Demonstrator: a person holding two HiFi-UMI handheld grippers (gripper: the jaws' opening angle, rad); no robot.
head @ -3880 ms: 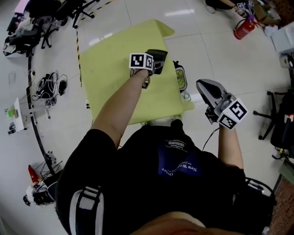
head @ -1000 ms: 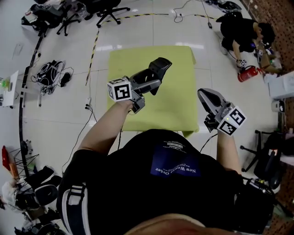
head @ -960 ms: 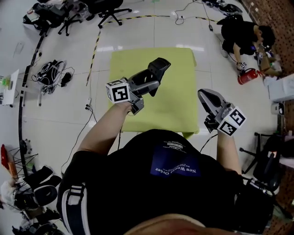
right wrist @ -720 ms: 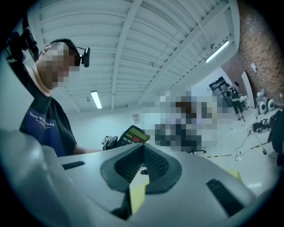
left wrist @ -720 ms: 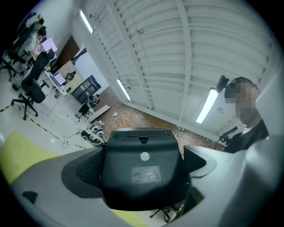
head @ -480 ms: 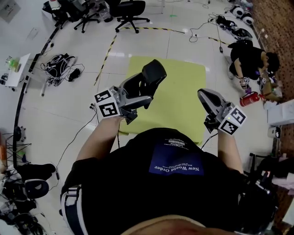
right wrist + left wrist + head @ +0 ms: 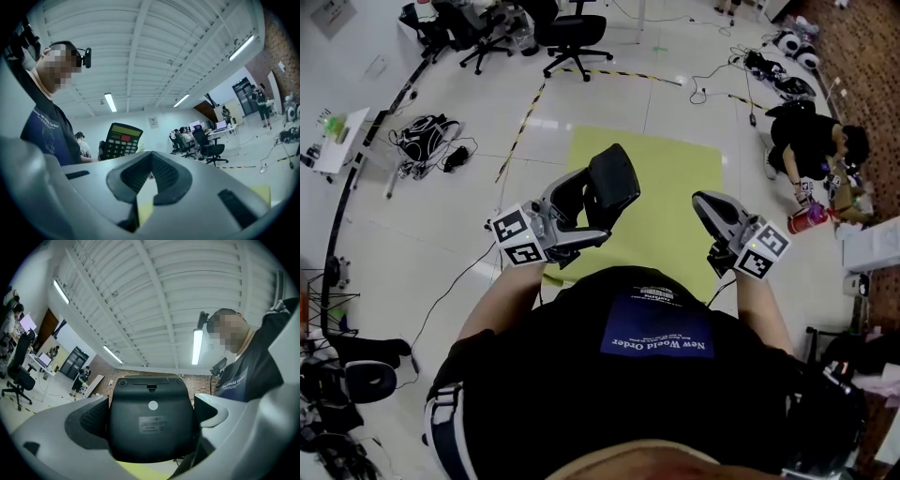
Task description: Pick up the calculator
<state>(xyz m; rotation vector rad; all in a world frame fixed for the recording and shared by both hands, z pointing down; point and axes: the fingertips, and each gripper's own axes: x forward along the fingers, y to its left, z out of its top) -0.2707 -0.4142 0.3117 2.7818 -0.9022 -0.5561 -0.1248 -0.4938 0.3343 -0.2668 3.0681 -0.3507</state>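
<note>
Left tongs (image 7: 150,417) squeezed onto the calculator (image 7: 614,176), one on each side, with its dark back toward the left gripper view; held up high in the middle of the head view, well above the yellow sheet (image 7: 675,187); right tongs (image 7: 150,171) pressed together at the tips, holding nothing, at the right of the head view, near the calculator but apart from it; looks like the pick-up step at its end, calculator up and clear of the sheet; next, most likely, just a firm squeeze and a steady hold, no tipping, no slipping; counting up: one calculator, two tongs, one yellow sheet.
</note>
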